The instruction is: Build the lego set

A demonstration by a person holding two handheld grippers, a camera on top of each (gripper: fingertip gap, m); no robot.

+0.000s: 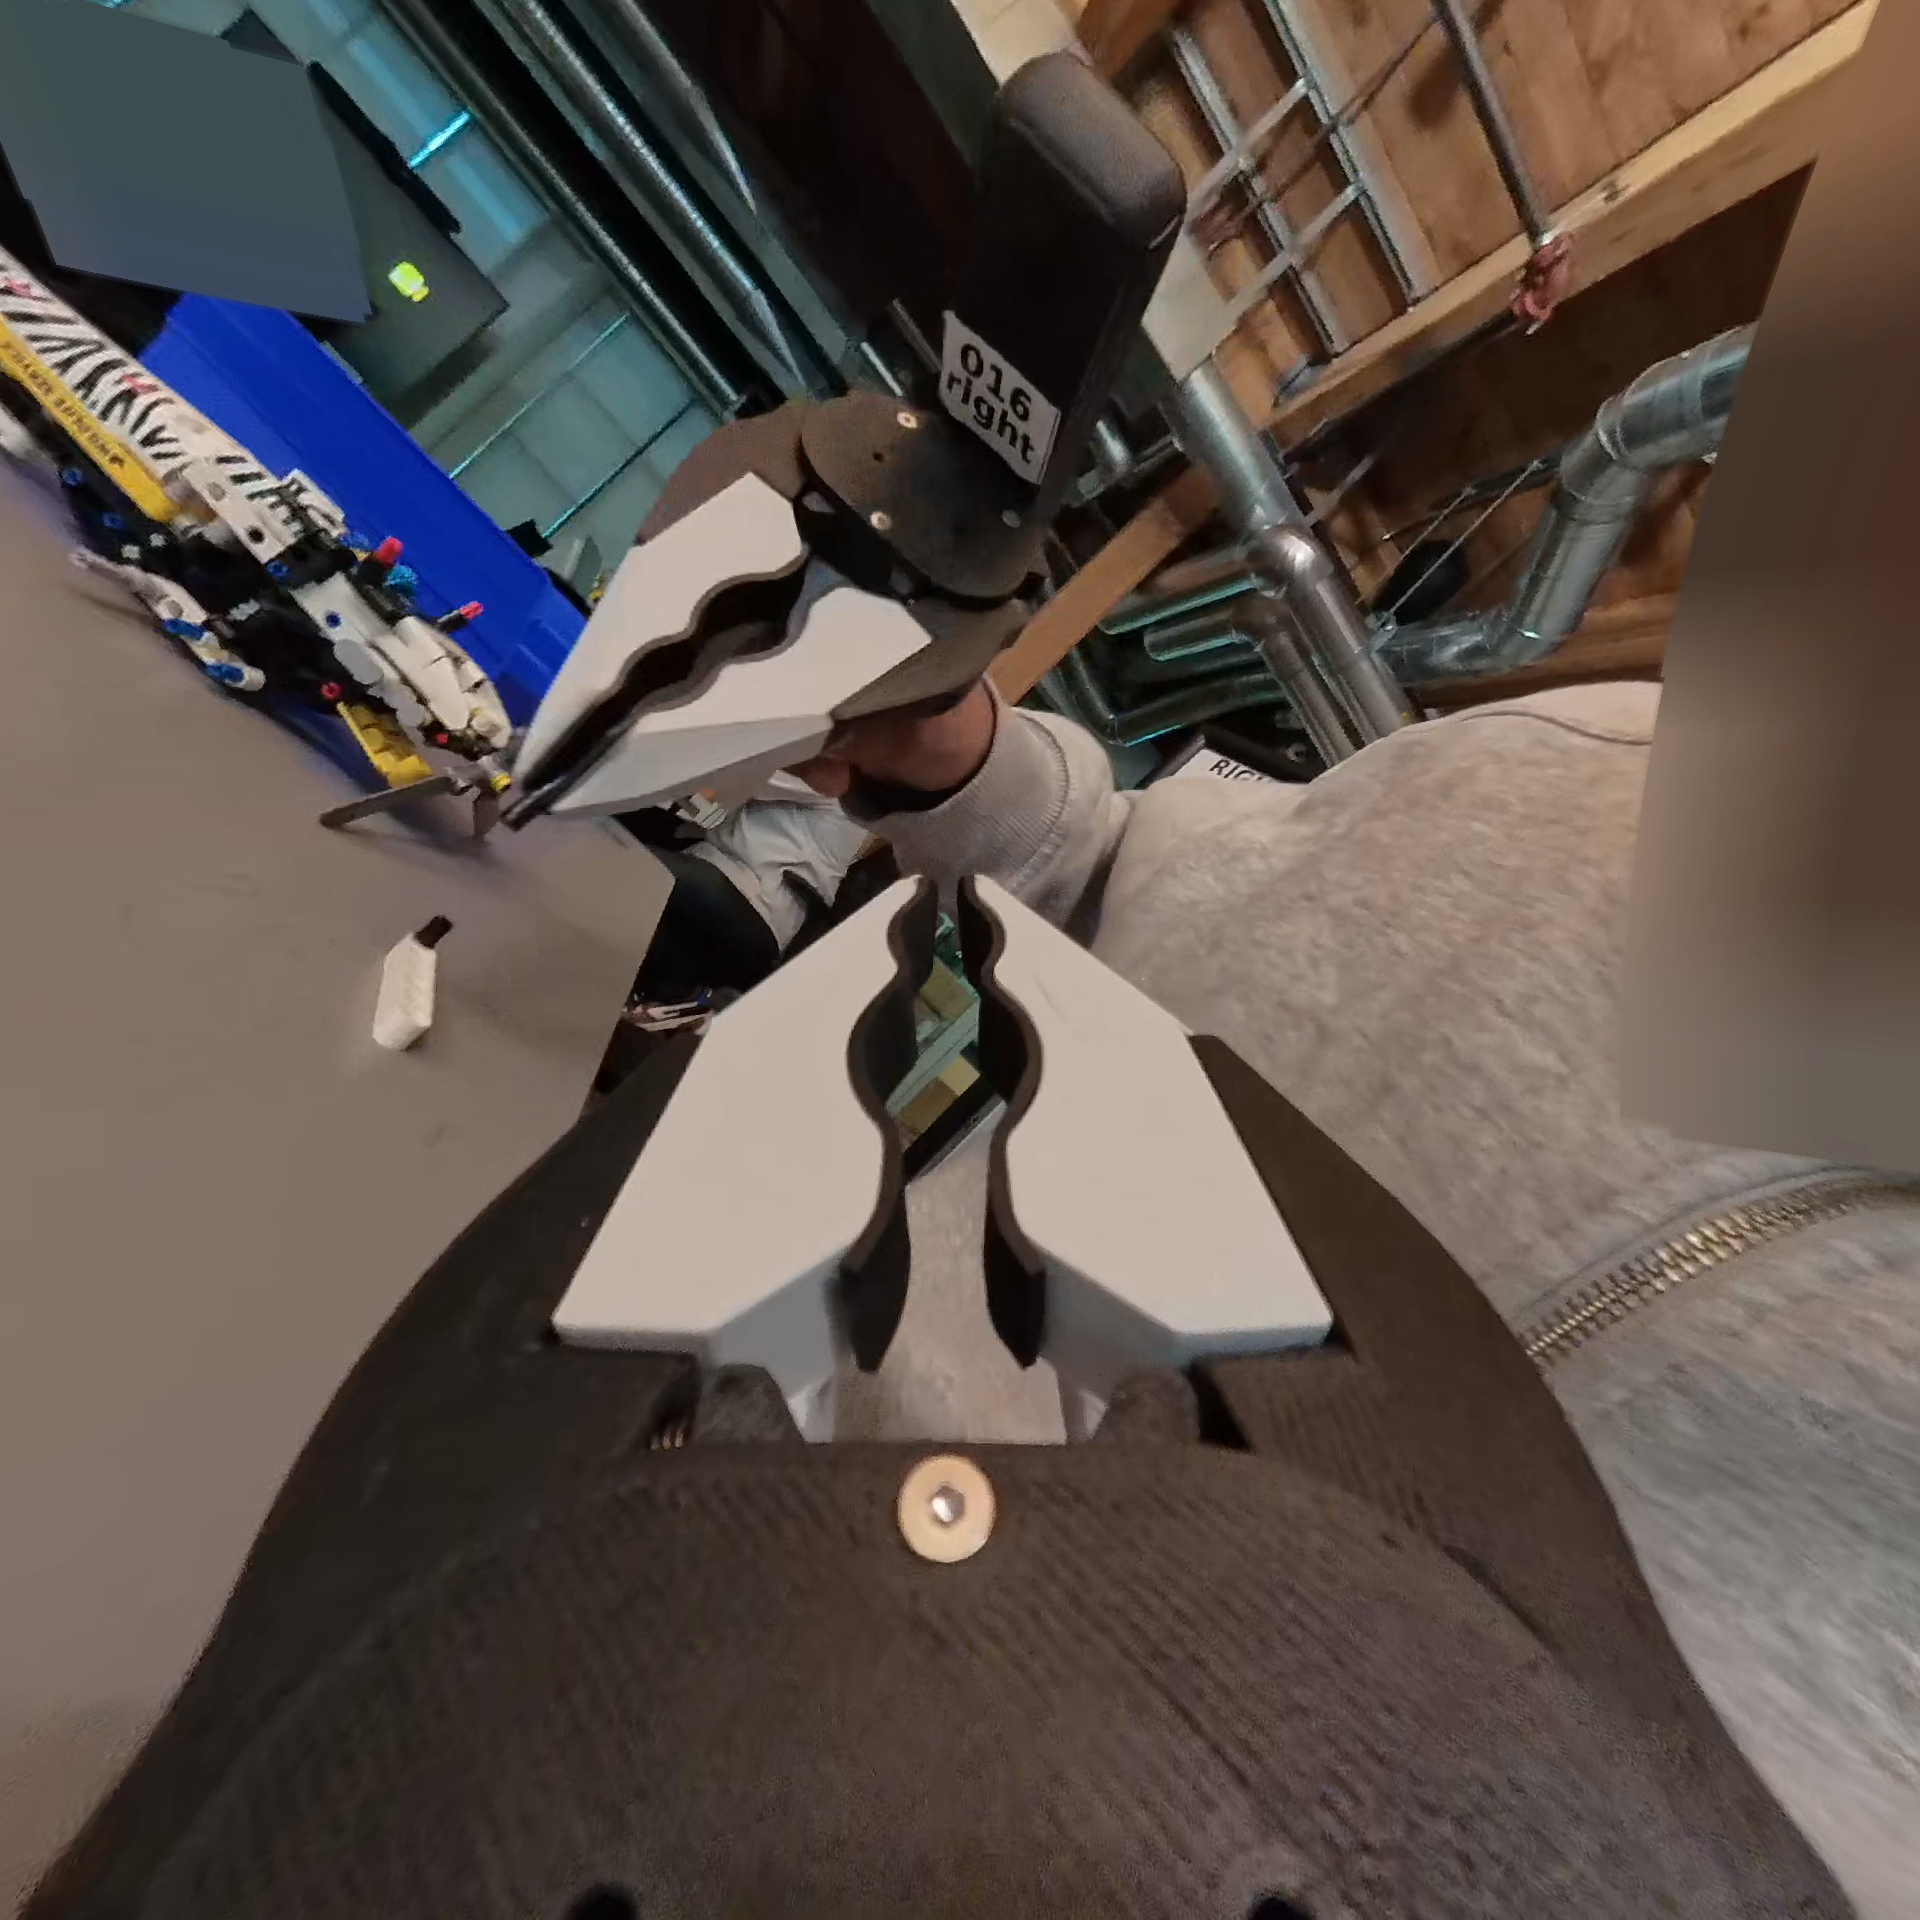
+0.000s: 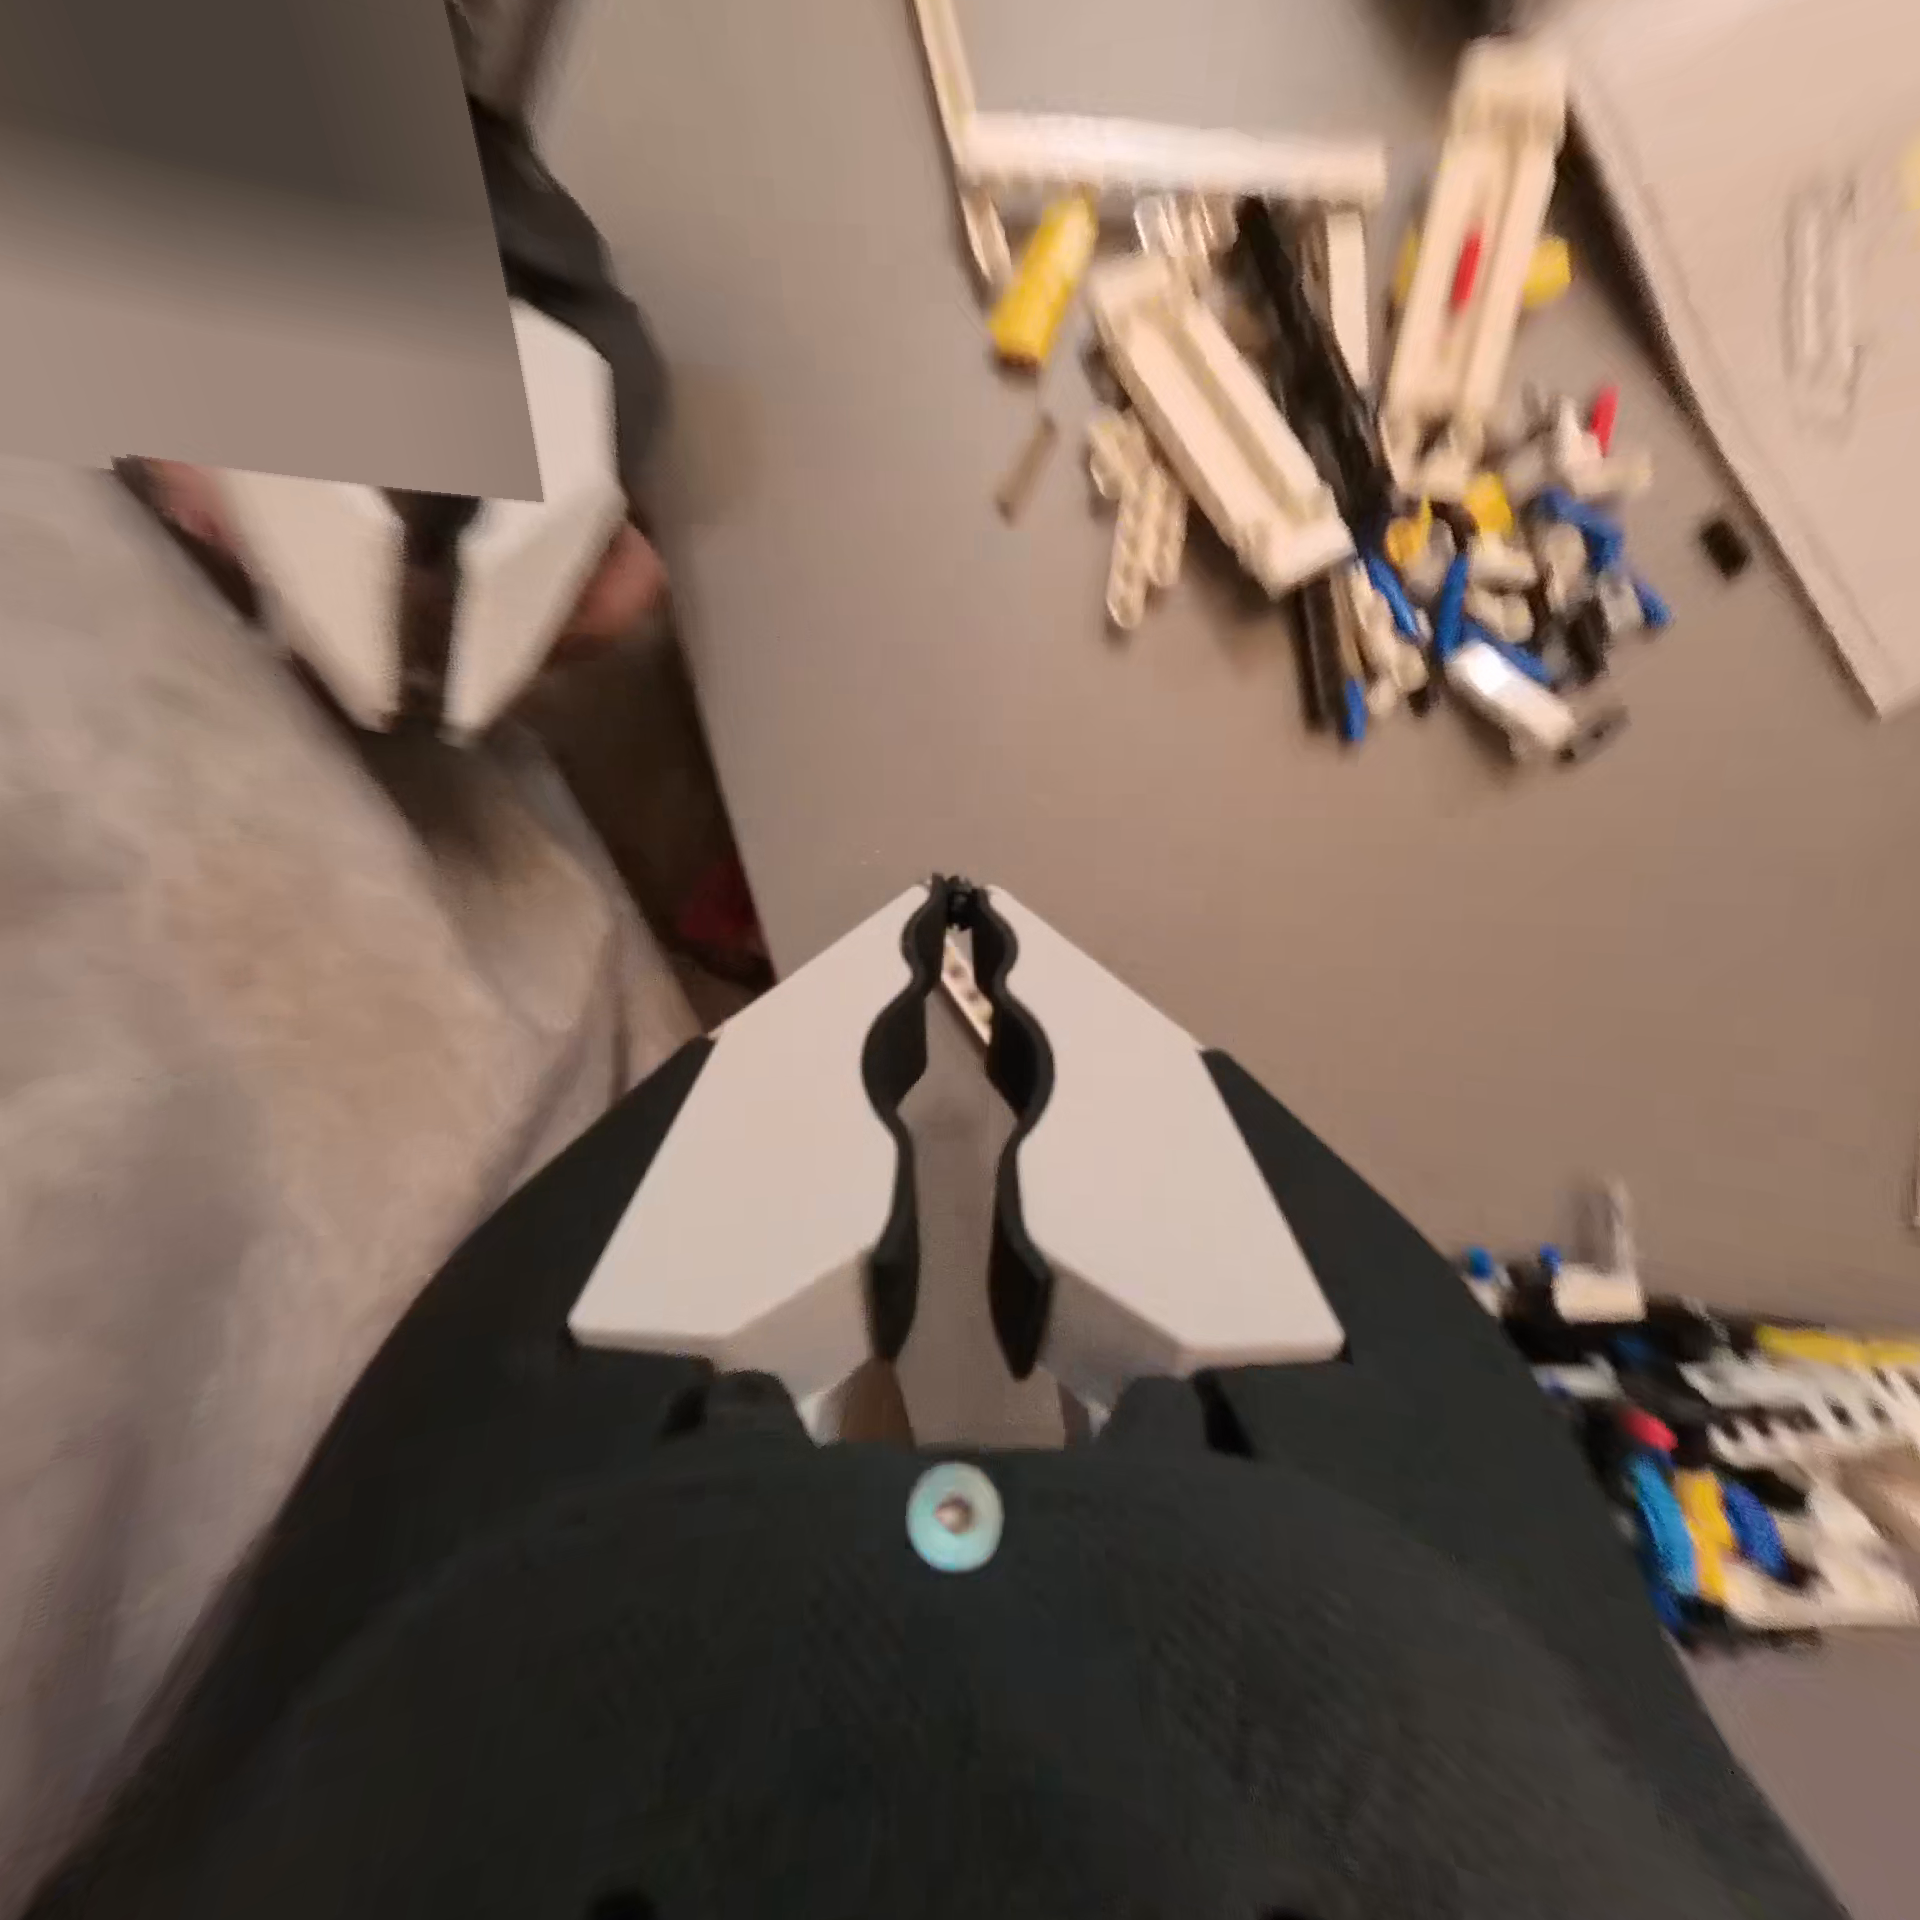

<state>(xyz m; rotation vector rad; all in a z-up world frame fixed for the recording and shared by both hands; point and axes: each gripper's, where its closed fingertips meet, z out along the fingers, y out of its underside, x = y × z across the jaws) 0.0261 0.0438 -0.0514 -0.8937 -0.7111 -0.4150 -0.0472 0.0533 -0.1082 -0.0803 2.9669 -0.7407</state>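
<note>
While both grippers are lifted off the grey table (image 1: 208, 1039), the contents stand as follows. Left gripper (image 1: 940, 883): white fingers with black wavy pads, tips drawn close with a narrow slit between them, nothing held, pointed past the table edge toward a person's grey zipped sweatshirt (image 1: 1455, 987). Right gripper (image 2: 956, 888): fingers pressed together at the tips, pinching a small black piece (image 2: 954, 889) at the very end; a pale strip shows between the pads just behind it, and whether that belongs to the same piece cannot be told. In the left wrist view the right gripper (image 1: 520, 795) appears farther off, held by a hand (image 1: 914, 748) in a grey cuff, its tips low over the table near the edge. Lego set, partly built model (image 1: 312, 613): white, black and yellow with blue and red pins, lying on the table beyond the right gripper's tips; it also shows at the lower right of the right wrist view (image 2: 1714, 1455). Loose pieces (image 2: 1403, 499): a blurred heap of white beams, yellow, blue, black and red parts at the far side of the table. Single white piece with a black end (image 1: 407, 982): alone on the table, apart from the model. Blue bin (image 1: 343, 457): behind the model.
</note>
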